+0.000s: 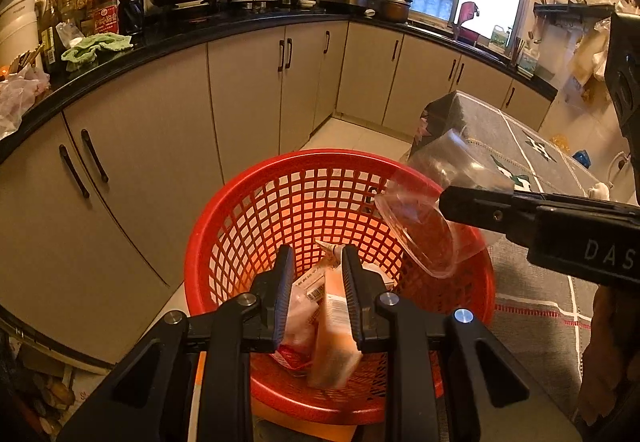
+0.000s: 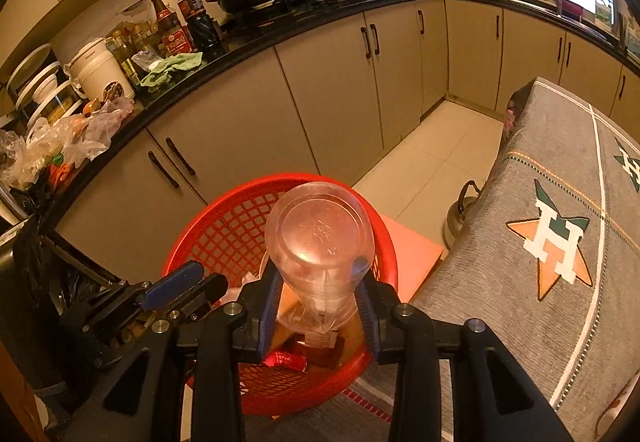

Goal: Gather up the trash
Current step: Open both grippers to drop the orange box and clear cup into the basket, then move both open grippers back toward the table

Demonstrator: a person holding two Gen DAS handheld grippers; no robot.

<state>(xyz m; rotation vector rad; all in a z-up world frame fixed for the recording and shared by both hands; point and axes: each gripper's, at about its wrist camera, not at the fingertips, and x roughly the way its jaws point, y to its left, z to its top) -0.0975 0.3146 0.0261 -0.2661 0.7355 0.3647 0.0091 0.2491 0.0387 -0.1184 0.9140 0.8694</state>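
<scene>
A red mesh basket (image 1: 248,202) (image 2: 180,242) holds wrappers and other trash. My left gripper (image 1: 317,254) hangs over it, and its blue-padded finger also shows in the right wrist view (image 2: 180,280). An orange carton (image 1: 334,330) stands tilted between the fingers, against the right pad and clear of the left one; its lower end is blurred. My right gripper (image 2: 317,270) is shut on a clear plastic cup (image 2: 320,230) (image 1: 424,226), bottom toward the camera, held tilted over the basket's right rim.
The basket rests on an orange surface (image 2: 412,254) beside a table with a grey cloth (image 2: 560,162). A metal kettle (image 2: 460,218) stands on the tiled floor by the table. Beige cabinets (image 1: 140,162) under a cluttered black counter (image 1: 160,38) run behind the basket.
</scene>
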